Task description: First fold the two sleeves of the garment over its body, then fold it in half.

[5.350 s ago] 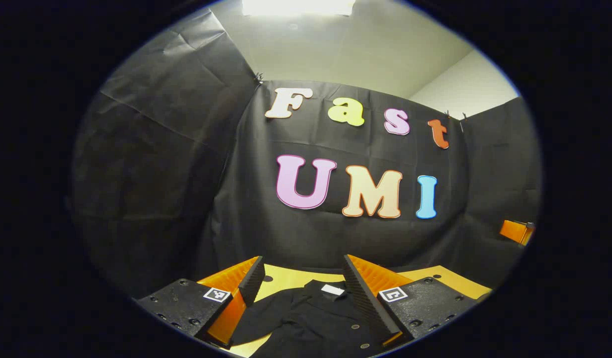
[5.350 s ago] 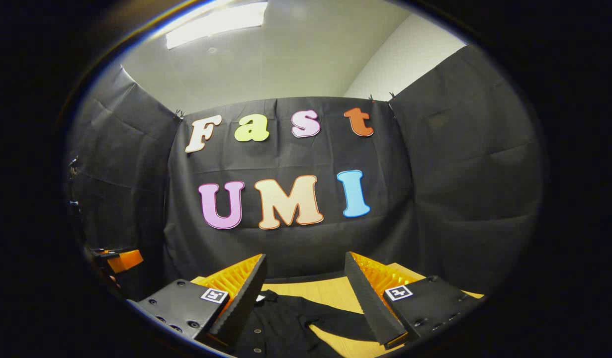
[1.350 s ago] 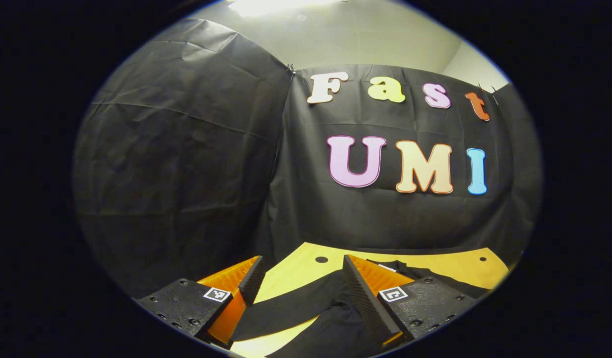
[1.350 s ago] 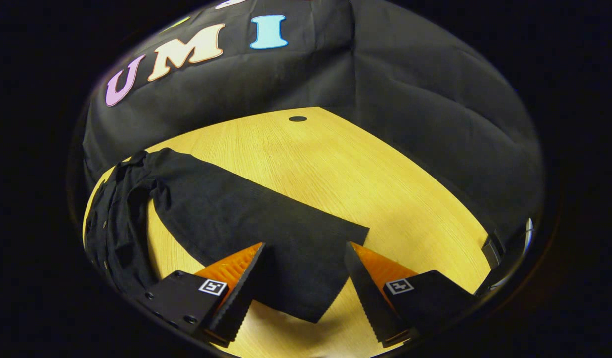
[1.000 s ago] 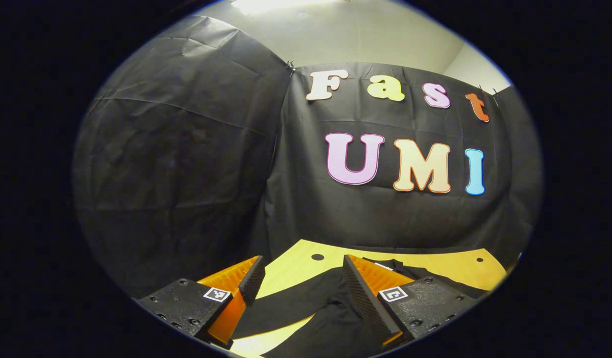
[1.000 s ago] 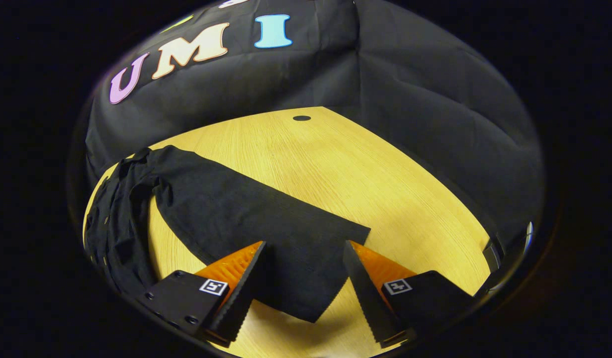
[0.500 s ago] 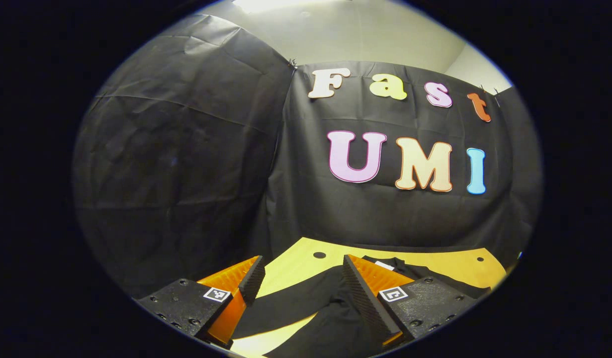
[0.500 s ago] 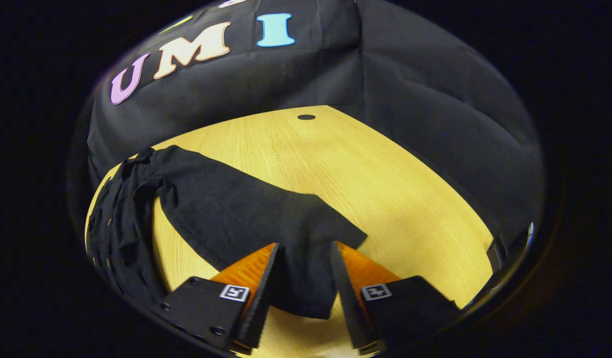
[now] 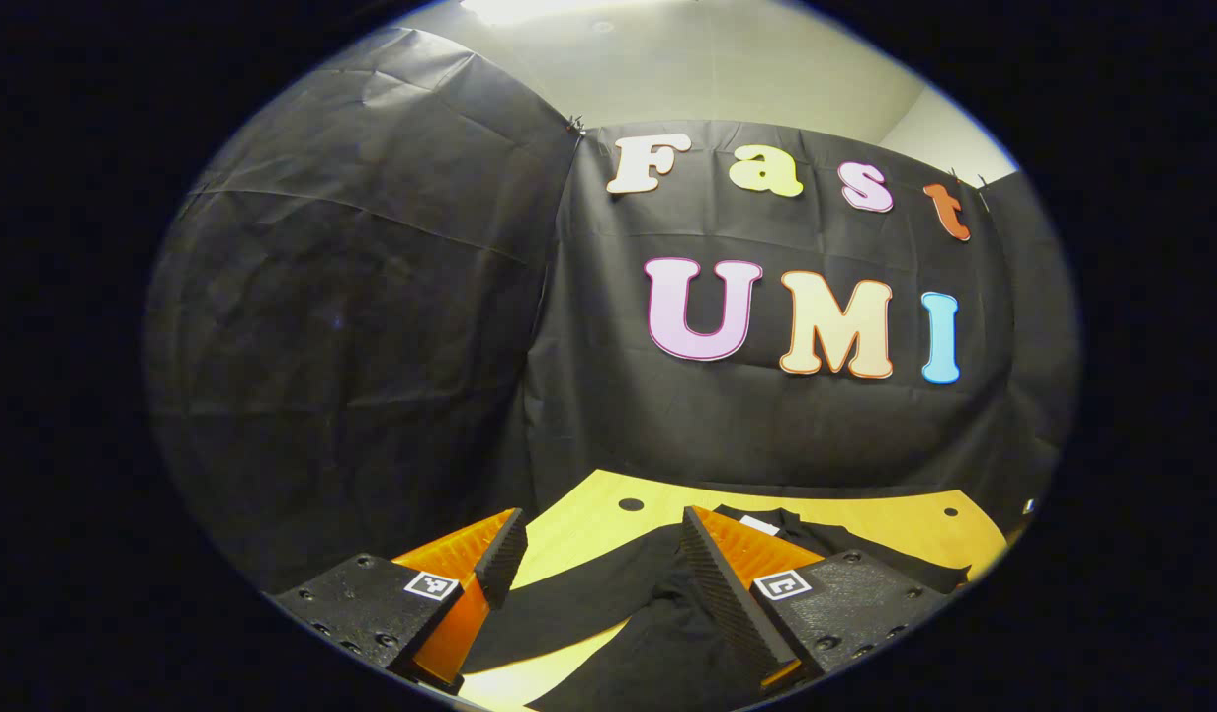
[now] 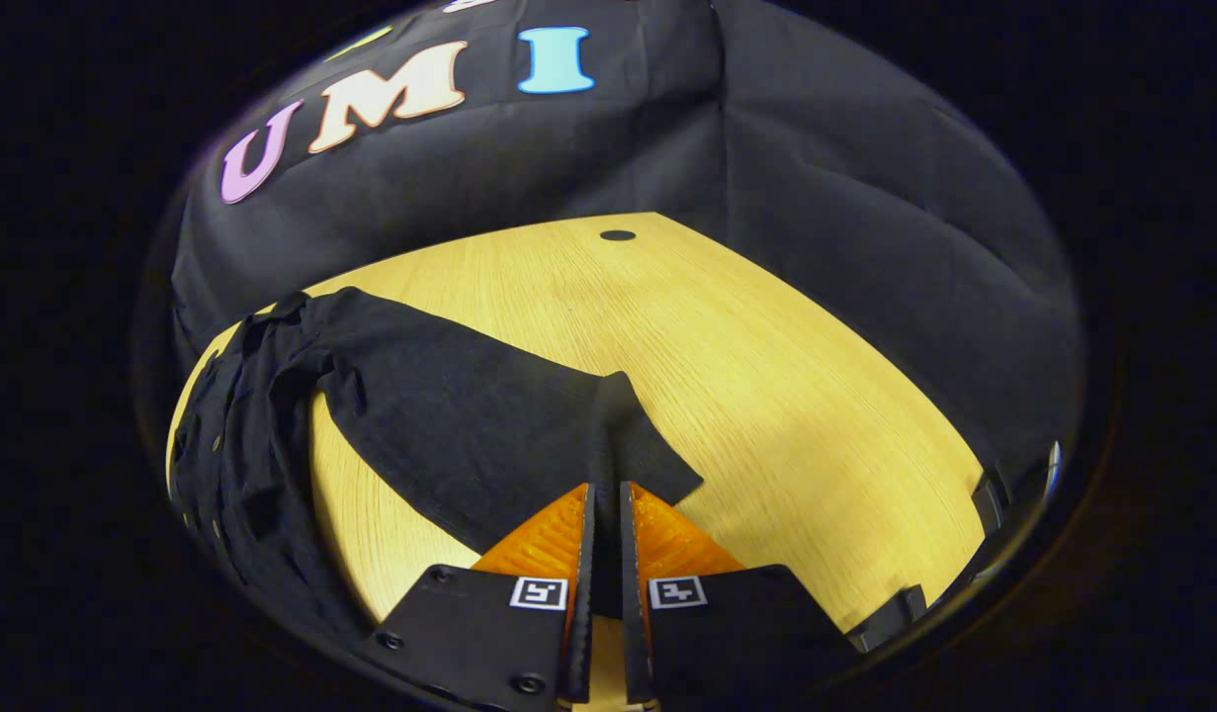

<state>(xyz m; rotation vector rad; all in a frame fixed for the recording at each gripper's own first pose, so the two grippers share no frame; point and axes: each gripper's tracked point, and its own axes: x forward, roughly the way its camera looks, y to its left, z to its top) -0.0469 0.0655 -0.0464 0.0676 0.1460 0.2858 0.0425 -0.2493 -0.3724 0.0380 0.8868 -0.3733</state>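
Pale wooden table (image 10: 766, 356) ahead of my tools, black long-sleeved button-front garment (image 10: 272, 415) spread across it, my right gripper (image 10: 605, 494) pinched on its sleeve cuff (image 10: 608, 435), my left gripper (image 9: 593, 539) held apart above the other sleeve (image 9: 588, 593)

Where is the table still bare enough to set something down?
Bare wood lies beyond the right sleeve, out to the hole and the table edge by the wall. It is crowded where the shirt body bunches and the right gripper pinches the cuff.

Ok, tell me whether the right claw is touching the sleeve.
Touching. The right gripper view shows the right claw shut on the sleeve, black cloth pinched between both fingers above the table.
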